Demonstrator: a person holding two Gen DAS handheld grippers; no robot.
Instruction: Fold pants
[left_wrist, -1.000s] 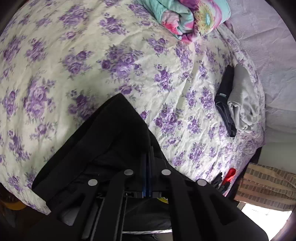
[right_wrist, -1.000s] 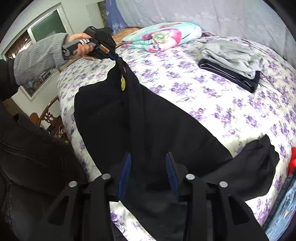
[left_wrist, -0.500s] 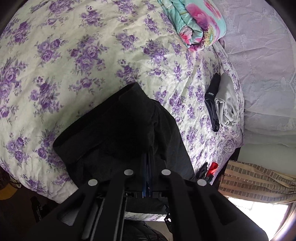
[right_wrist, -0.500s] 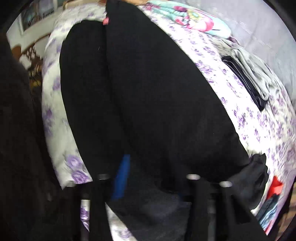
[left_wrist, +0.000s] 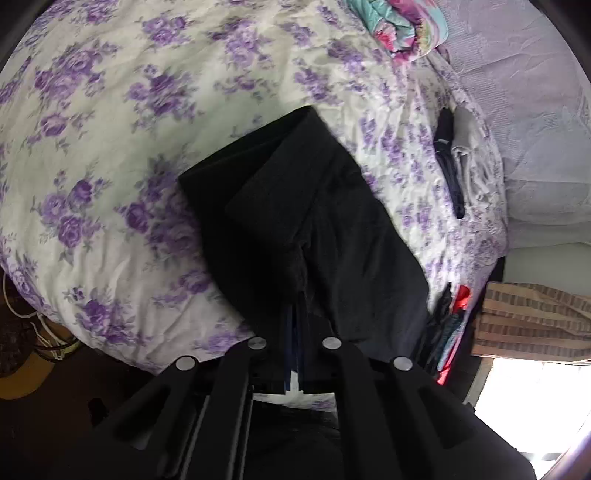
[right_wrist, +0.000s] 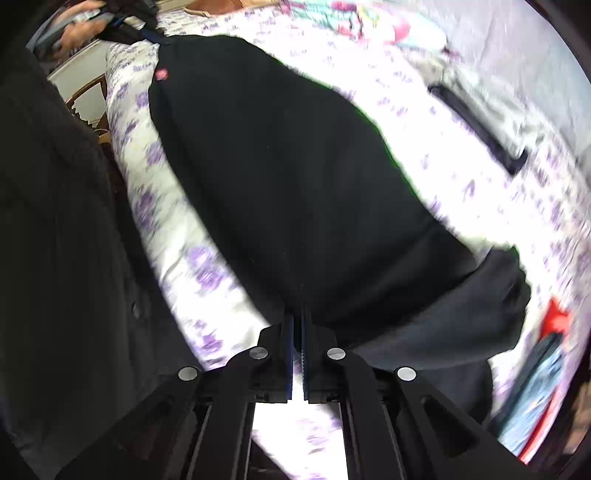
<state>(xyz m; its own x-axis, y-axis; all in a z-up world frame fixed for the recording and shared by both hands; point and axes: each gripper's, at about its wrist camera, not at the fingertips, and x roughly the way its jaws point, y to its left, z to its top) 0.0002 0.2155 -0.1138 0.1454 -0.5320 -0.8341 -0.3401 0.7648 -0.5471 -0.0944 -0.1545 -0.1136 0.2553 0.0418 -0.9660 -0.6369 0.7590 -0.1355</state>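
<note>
Black pants (left_wrist: 317, 221), pinched by both tongs

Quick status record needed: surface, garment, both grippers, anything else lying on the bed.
surface: bed with purple-flowered cover
garment: black pants spread on the bed
left gripper: shut on black pants
right gripper: shut on black pants
other items: folded grey and dark clothes; colourful blanket at the far end

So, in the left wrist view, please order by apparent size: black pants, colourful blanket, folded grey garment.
1. black pants, though nearest the camera.
2. colourful blanket, partly cut off.
3. folded grey garment, looking similar, so this order is unsure.
</note>
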